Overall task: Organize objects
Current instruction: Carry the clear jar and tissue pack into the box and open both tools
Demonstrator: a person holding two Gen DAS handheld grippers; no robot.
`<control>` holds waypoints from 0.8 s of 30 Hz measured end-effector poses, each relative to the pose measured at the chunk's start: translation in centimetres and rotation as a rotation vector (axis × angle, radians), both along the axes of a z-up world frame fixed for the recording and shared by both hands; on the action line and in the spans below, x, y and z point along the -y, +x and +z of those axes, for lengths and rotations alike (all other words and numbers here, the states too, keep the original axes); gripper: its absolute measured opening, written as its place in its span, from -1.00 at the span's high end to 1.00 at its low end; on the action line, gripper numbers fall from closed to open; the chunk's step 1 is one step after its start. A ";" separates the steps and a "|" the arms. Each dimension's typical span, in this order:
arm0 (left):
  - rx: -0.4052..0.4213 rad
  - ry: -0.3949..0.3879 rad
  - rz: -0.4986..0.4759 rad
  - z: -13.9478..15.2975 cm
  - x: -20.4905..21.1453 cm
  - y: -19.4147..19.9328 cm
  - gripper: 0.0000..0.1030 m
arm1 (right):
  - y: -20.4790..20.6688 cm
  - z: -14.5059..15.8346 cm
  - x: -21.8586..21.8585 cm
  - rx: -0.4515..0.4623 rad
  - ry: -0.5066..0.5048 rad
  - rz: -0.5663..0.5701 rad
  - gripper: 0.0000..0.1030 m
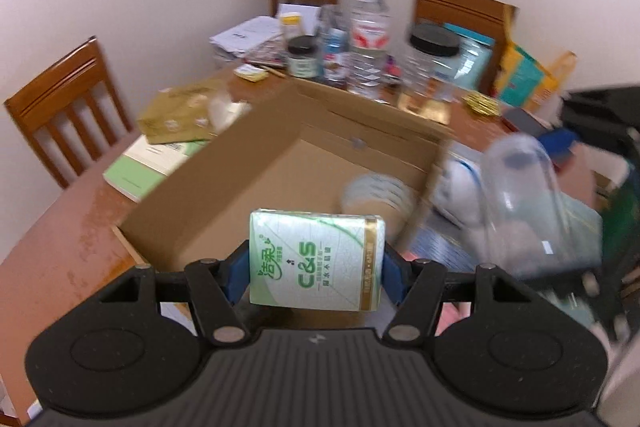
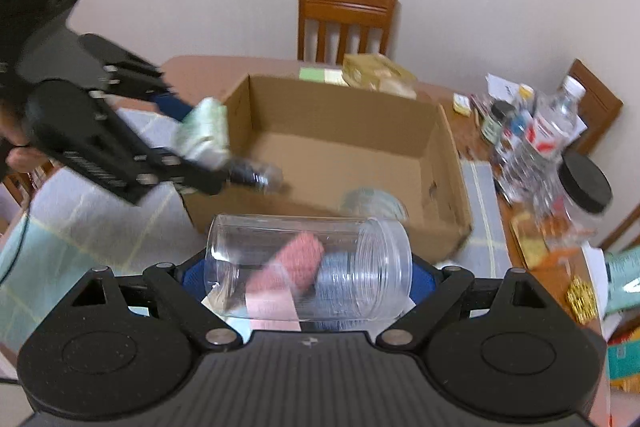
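My left gripper [image 1: 316, 267] is shut on a green-and-white tissue pack [image 1: 316, 261], held in the air in front of an open cardboard box [image 1: 224, 163]. In the right wrist view the same tissue pack [image 2: 202, 133] shows at the left, over the near-left corner of the box [image 2: 452, 163]. My right gripper [image 2: 308, 277] is shut on a clear plastic jar [image 2: 308, 267] lying sideways, lidless, just short of the box's near wall. That jar [image 1: 524, 195] appears blurred to the right in the left wrist view. A roll of tape [image 2: 374, 205] lies in the box.
The wooden table [image 1: 68, 223] carries a water bottle [image 1: 370, 35], a black-lidded jar [image 1: 434, 55], small jars, papers [image 1: 244, 35], a gold bag [image 1: 180, 115] and a green book [image 1: 136, 175]. Wooden chairs [image 1: 64, 107] stand around it. A light checked cloth [image 2: 80, 227] lies left of the box.
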State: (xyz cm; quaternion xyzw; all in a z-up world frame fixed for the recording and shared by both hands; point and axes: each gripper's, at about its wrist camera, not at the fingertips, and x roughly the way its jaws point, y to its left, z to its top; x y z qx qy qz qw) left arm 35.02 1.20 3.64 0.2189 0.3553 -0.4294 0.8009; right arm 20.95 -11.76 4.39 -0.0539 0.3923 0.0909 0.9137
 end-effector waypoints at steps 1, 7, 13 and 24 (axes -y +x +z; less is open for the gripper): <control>-0.003 0.005 0.017 -0.3 0.4 1.0 -0.23 | 0.7 0.1 -0.1 0.007 0.004 0.006 -0.83; -0.018 0.048 0.106 -2.7 2.1 5.8 -0.23 | 5.5 0.1 -1.1 0.025 0.025 0.050 -0.83; -0.053 0.060 0.171 -4.4 2.4 8.2 -0.23 | 9.4 -0.6 -2.5 0.011 0.006 0.104 -0.83; -0.026 0.030 0.291 -4.0 1.2 9.1 -0.82 | 12.1 -3.2 -3.2 -0.047 0.026 0.130 -0.93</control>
